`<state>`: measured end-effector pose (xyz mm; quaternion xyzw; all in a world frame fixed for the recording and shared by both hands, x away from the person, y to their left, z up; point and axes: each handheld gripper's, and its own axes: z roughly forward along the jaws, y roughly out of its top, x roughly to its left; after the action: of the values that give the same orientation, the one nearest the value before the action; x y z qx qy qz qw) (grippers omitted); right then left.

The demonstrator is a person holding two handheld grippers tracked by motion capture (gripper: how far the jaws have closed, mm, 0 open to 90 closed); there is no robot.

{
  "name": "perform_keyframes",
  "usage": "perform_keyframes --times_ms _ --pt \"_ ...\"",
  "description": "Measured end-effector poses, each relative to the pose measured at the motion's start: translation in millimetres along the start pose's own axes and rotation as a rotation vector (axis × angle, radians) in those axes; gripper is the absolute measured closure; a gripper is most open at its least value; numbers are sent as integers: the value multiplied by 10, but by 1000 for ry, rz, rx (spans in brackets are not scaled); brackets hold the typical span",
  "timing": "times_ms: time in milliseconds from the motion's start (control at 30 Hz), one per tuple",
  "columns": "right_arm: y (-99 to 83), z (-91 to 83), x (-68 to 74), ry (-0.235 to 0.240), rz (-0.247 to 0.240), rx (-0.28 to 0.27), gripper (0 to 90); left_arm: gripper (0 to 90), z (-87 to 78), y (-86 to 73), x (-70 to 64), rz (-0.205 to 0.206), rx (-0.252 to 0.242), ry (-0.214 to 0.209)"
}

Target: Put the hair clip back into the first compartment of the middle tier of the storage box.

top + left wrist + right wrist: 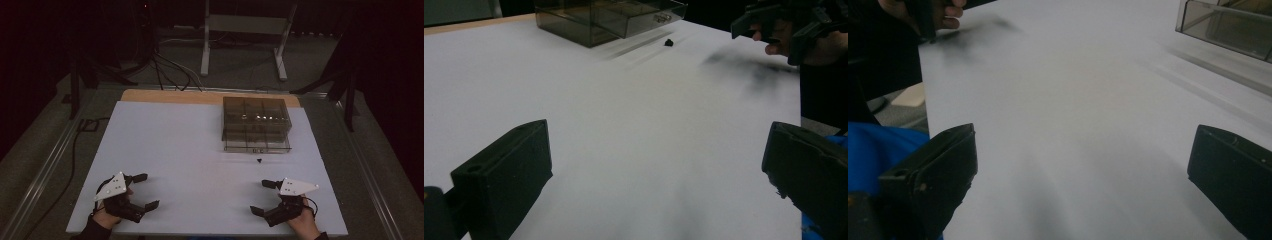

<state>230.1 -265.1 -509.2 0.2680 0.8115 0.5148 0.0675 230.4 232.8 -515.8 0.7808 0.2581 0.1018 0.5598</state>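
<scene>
A smoky clear plastic drawer box stands at the far right of the white table, its lower drawer pulled out a little. A small black piece lies on the table just in front of that drawer; the left gripper view also catches this small black piece and the box. My left gripper rests near the front left, open and empty. My right gripper rests near the front right, open and empty. In the right gripper view a corner of the box appears at the upper right.
A wooden strip runs along the table's far edge. Behind it are a white metal stand and cables on the floor. A metal rail borders the table's left side.
</scene>
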Motion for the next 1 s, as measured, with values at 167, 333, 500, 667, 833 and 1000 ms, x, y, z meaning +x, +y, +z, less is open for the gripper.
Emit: perform_keyframes --times_ms 167,333,500,667,833,1000 --pt "62 -21 59 13 -23 -16 0 7 -3 1 2 -2 -3 -1" --pt "122 -38 96 1 -43 -25 0 7 -2 0 3 -3 -2 -2" --pt "154 -52 100 9 -39 -34 0 7 -3 2 0 -4 -3 -4" --pt "182 -61 101 7 -35 -40 0 7 -2 1 -2 -3 2 -4" --pt "196 -63 94 8 -20 -43 0 7 -8 -1 5 -9 -2 -1" --pt "222 -74 87 1 -14 -54 0 7 -4 -3 3 -7 2 -2"
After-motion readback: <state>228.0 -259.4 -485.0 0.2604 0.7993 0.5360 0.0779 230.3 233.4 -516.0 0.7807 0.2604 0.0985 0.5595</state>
